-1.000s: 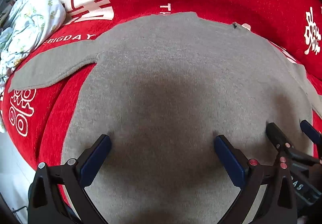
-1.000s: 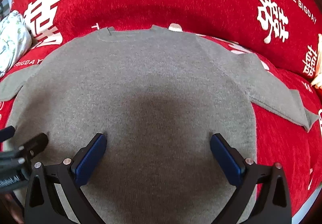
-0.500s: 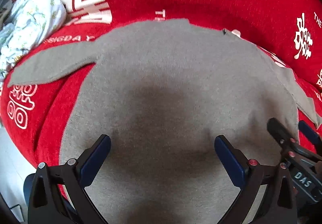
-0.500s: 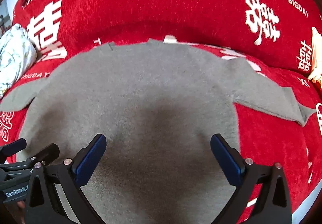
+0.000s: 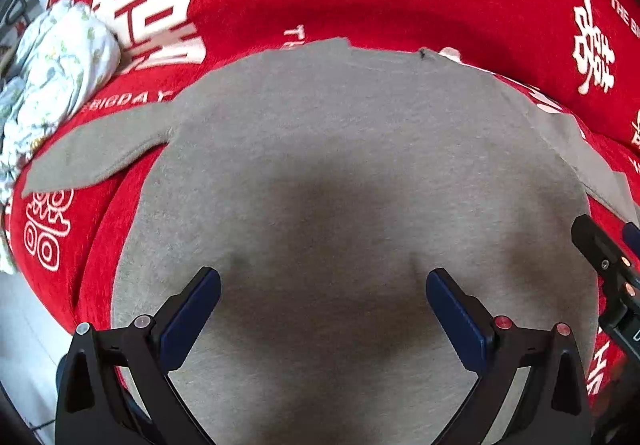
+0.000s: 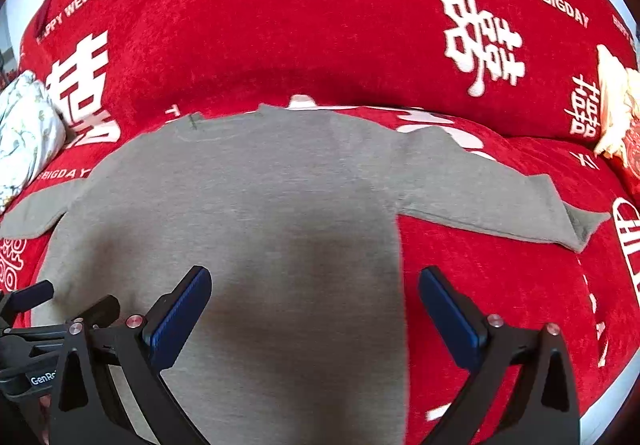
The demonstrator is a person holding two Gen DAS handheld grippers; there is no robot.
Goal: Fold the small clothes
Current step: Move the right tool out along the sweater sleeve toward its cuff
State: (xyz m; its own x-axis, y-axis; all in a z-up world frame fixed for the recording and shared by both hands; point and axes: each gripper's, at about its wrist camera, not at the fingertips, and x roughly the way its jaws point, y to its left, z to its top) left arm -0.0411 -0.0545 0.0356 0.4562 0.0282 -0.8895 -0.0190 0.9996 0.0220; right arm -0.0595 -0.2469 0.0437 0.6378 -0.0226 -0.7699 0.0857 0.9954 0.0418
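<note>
Both tools have drawn back toward the near edge since a second ago, so the grey sweater (image 6: 248,213) sits farther off and more red sofa cover (image 6: 320,25) shows beyond its collar. It lies flat and face down on the cover, with the left sleeve (image 5: 100,149) and right sleeve (image 6: 492,201) stretched out to either side, no fold made yet. The left tool (image 5: 323,305) hovers over the lower body of the sweater with its fingers spread wide and gripping nothing; the right tool (image 6: 314,305) is likewise spread, straddling the sweater's right side edge, one finger over knit and one over red cover. My worry is the grab: the plush cover sits just under the thin knit, so a pinch at the hem or side could catch the cover too, or take only one layer, dragging the body askew. The floral bundle (image 5: 52,73) near the left cuff could snag a swung sleeve.
</note>
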